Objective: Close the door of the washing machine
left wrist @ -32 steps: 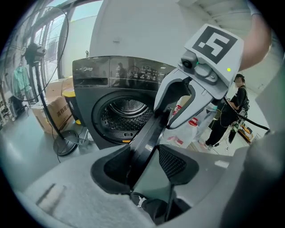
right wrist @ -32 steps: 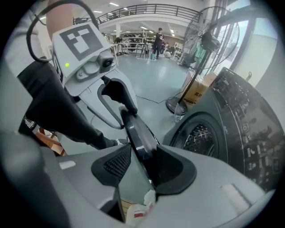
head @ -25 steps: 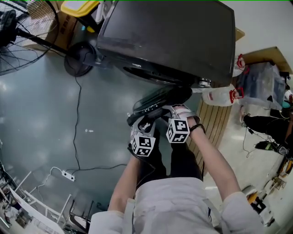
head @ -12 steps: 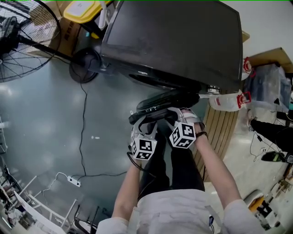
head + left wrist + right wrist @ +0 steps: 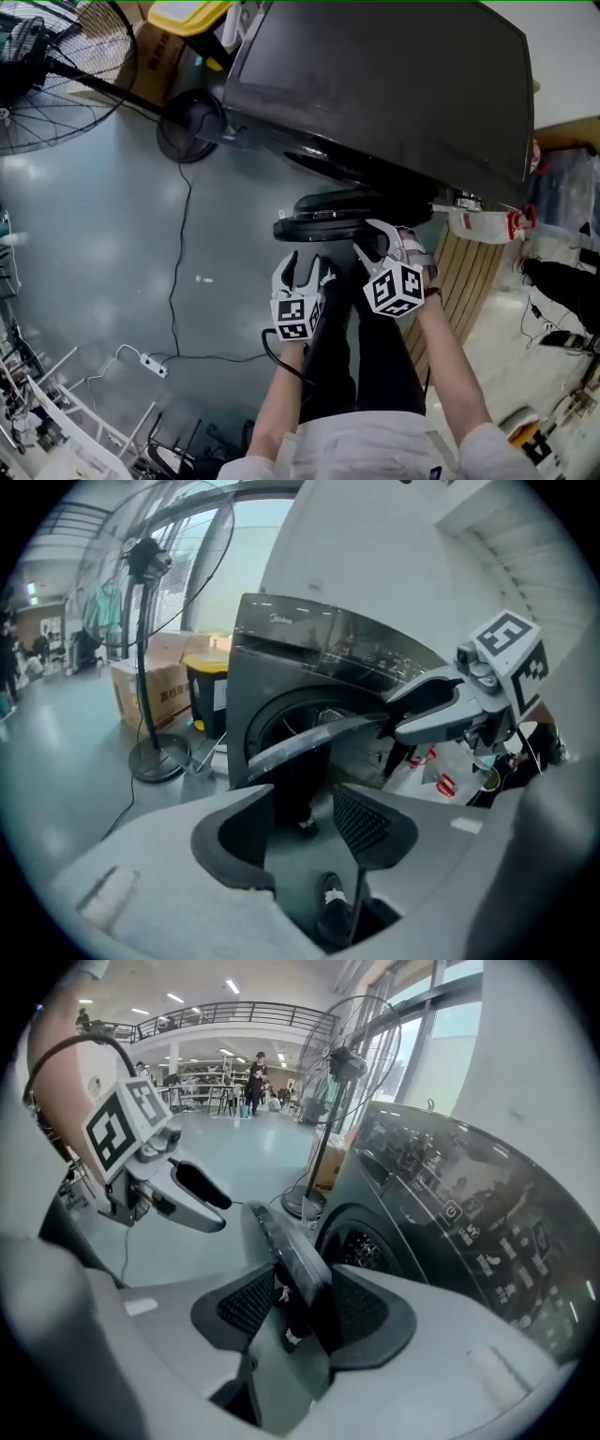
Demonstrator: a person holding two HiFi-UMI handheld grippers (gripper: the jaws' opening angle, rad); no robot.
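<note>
The dark front-loading washing machine (image 5: 375, 84) fills the top of the head view. Its round door (image 5: 333, 225) hangs open in front of the drum opening. My right gripper (image 5: 370, 242) is at the door's right end; in the right gripper view the door's rim (image 5: 286, 1251) stands between its open jaws, close against the right pad. My left gripper (image 5: 305, 267) is open just short of the door; in the left gripper view the door's edge (image 5: 309, 747) lies ahead of its jaws, with the right gripper (image 5: 427, 710) beyond.
A standing fan (image 5: 56, 75) with a round base (image 5: 192, 136) is left of the machine, and its cable (image 5: 178, 253) runs to a power strip (image 5: 150, 364). A yellow bin (image 5: 187, 14) and a cardboard box (image 5: 155, 56) sit behind. A jug (image 5: 483, 223) and wooden slats (image 5: 459, 281) are at the right.
The door has swung from slanting toward lying across the machine's front. My left gripper has come off the door and drawn back a little; the right gripper stays at the door's rim.
</note>
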